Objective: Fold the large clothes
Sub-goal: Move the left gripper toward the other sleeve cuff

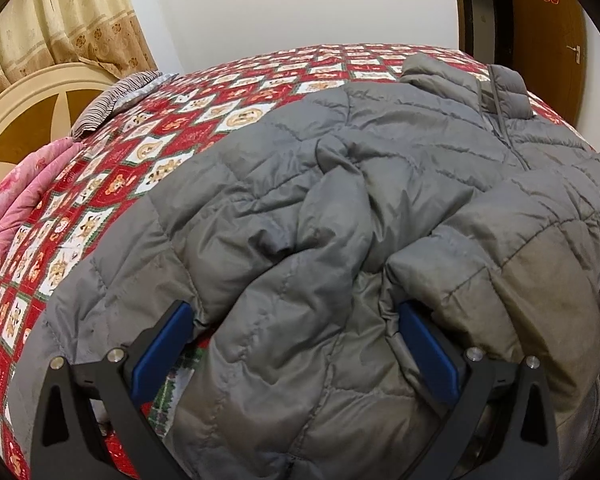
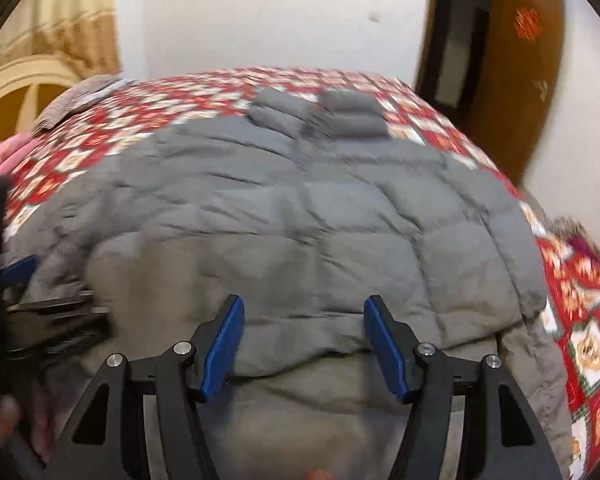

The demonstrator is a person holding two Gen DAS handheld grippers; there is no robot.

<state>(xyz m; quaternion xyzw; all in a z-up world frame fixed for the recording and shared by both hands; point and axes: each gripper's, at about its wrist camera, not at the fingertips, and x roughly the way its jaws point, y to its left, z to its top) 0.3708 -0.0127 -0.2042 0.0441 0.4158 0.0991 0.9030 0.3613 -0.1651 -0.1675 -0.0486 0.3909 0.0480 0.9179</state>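
Observation:
A large grey quilted puffer jacket point(image 1: 340, 184) lies on a bed with a red and white patterned quilt point(image 1: 160, 136), collar toward the far side. In the left wrist view my left gripper point(image 1: 296, 312) is open, its blue pads point(image 1: 160, 348) on either side of a bunched fold of the jacket's near edge. In the right wrist view the same jacket point(image 2: 280, 208) fills the middle, somewhat blurred. My right gripper point(image 2: 304, 312) is open over the jacket's near hem, pads point(image 2: 224, 348) apart, holding nothing. The left gripper point(image 2: 20, 268) shows at that view's left edge.
A pink folded blanket point(image 1: 16, 208) and a striped pillow point(image 1: 112, 96) lie at the bed's left end by a cream headboard point(image 1: 32, 100). Curtains point(image 1: 60, 16) hang at the back left. A brown door point(image 1: 552, 28) stands at the back right. The quilt point(image 2: 580, 300) drops off at the right.

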